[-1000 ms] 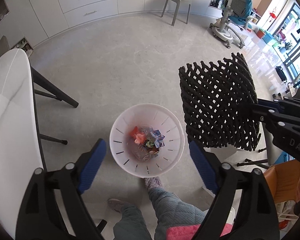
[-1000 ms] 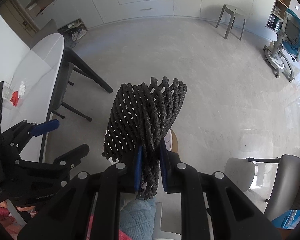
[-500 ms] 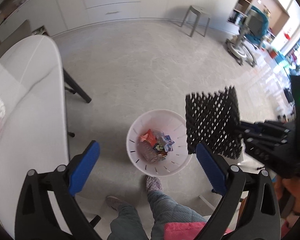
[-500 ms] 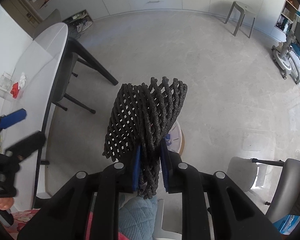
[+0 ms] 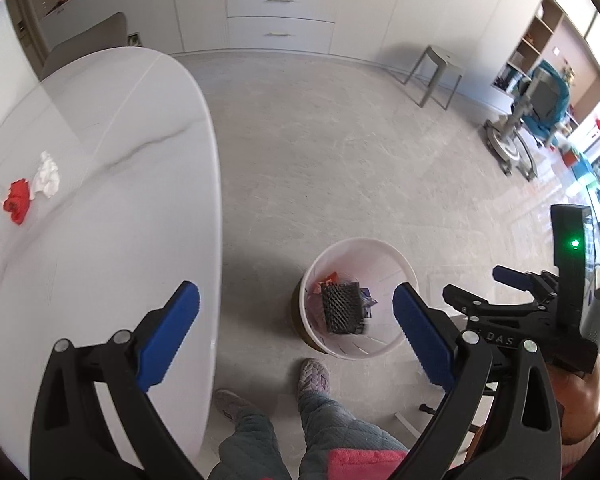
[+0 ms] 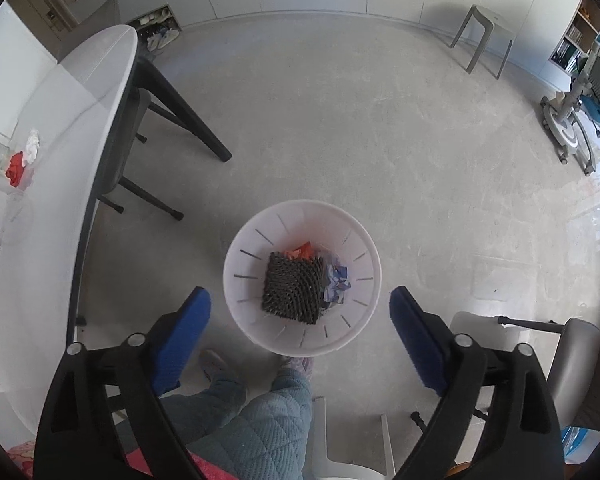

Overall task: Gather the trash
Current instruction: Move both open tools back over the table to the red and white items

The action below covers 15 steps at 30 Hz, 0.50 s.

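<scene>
A white slotted trash bin [image 6: 244,256] stands on the floor; it also shows in the left wrist view [image 5: 396,264]. A black foam net [image 6: 294,288] lies inside it on top of colourful wrappers, also seen in the left wrist view [image 5: 342,306]. My right gripper [image 6: 300,316] is open and empty above the bin. My left gripper [image 5: 296,316] is open and empty, between the table edge and the bin. A red scrap [image 5: 17,201] and a white crumpled scrap [image 5: 46,175] lie on the white table [image 5: 112,208] at far left.
A black-legged chair [image 6: 140,148] stands under the table. A grey stool [image 5: 436,76] and white cabinets stand at the back. A teal chair [image 5: 540,108] is at the right. The person's slippered feet [image 5: 314,376] are beside the bin.
My right gripper opened and the black foam net dropped into the bin. My left gripper swung left toward the table, bringing the red and white scraps into view.
</scene>
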### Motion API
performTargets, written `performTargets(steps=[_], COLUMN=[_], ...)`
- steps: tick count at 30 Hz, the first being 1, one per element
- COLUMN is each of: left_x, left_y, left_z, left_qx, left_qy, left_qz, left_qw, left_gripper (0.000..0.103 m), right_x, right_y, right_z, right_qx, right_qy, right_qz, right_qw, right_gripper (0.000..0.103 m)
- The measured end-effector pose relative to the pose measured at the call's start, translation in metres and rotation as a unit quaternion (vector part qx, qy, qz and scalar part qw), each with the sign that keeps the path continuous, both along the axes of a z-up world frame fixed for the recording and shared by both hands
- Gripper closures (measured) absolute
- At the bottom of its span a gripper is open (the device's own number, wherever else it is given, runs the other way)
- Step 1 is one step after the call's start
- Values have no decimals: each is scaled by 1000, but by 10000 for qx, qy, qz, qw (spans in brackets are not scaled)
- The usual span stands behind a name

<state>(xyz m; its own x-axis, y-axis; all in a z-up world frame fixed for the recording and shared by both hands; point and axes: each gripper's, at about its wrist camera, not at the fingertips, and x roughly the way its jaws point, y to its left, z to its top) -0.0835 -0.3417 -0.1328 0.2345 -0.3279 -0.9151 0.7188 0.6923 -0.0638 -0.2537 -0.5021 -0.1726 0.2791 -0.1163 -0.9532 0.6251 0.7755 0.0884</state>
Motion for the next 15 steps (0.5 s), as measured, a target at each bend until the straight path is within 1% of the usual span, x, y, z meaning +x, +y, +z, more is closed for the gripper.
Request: performTargets(steps=[7,11,15], left_x=[15,29,51], left_y=[17,33,58], left_z=[4,5,8], left_qx=[-21,-30,-46], left_qy=[-35,-73,-98], left_qz=[171,309,599], left_qw=[9998,9995,9981], left_gripper=[10,10,10], right_x=[25,48,79], right_y=[11,22,37], right_z=[24,36,46], right_qx=[-93,-193,-220], right_qy=[-240,-305,-397], right_qz=[107,294,528], right_qw=[9996,9989,9976], right_gripper=[4,3,3])
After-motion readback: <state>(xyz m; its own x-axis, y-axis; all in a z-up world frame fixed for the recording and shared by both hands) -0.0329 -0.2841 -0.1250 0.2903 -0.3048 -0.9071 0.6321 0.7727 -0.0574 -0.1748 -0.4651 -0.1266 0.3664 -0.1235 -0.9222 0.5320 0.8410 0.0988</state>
